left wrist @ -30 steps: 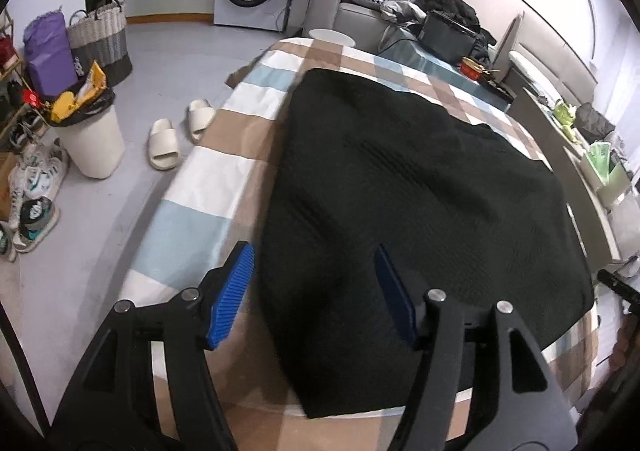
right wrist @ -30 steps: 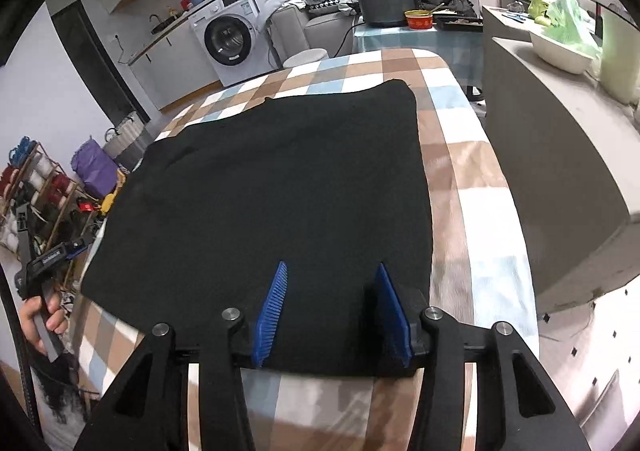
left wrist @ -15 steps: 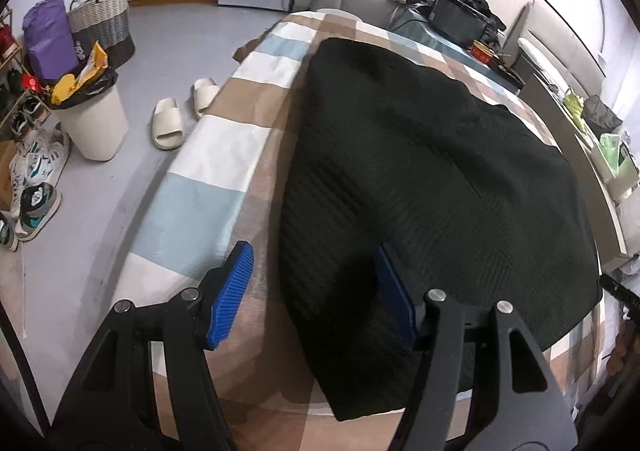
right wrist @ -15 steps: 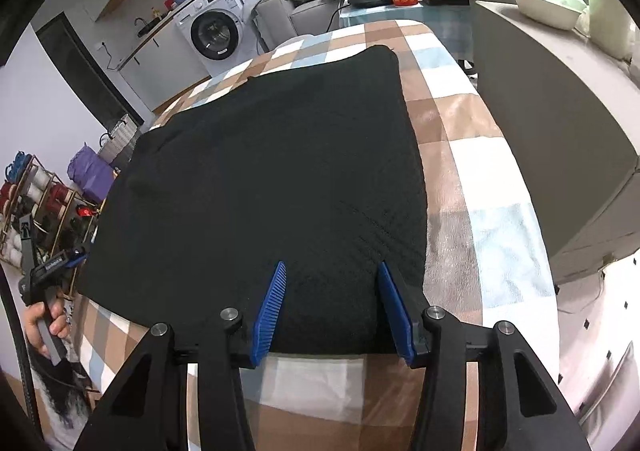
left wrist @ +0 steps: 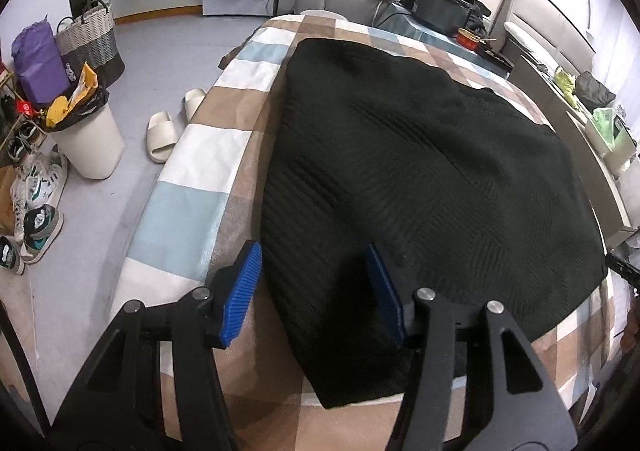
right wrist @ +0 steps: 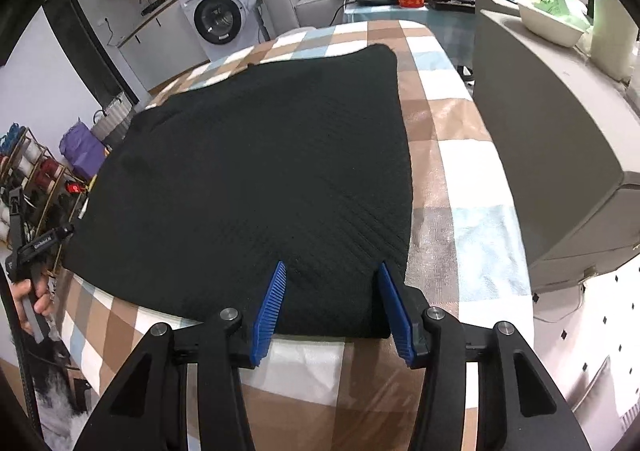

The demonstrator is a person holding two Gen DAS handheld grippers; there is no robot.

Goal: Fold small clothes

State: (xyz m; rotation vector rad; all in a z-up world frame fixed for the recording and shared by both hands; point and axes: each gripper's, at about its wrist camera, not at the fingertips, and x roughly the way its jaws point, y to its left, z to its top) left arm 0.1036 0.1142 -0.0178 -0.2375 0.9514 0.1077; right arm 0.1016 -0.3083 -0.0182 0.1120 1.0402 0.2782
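A black knitted garment (left wrist: 420, 179) lies spread flat on a tabletop covered with a checked cloth (left wrist: 192, 155) of brown, white and pale blue. Its near hem faces both claws.

The left claw (left wrist: 312, 287) points steeply down at the garment's near left corner. Its blue pads (left wrist: 242, 287) are closing, with the corner's edge lying between them; the pads do not yet appear to press the fabric, so nothing is gripped.

The right claw (right wrist: 334, 305) sits over the near right corner (right wrist: 380, 315) of the garment (right wrist: 256, 171), jaws parted. The hem runs between its pads, and the fabric ends just past the right-hand pad. It is released too, holding nothing. At the far left of the right wrist view, a hand (right wrist: 32, 299) holds the left tool's handle.

The step in hand looks like taking both near corners, ready to fold the hem away toward the far edge. To do it well, each claw probably needs to pinch every layer at its corner, close to the hem. Both grips should match before lifting, so the fold line stays straight. The knit looks soft and limp, so a shallow bite may slip. Catching the checked cloth underneath would drag it along.
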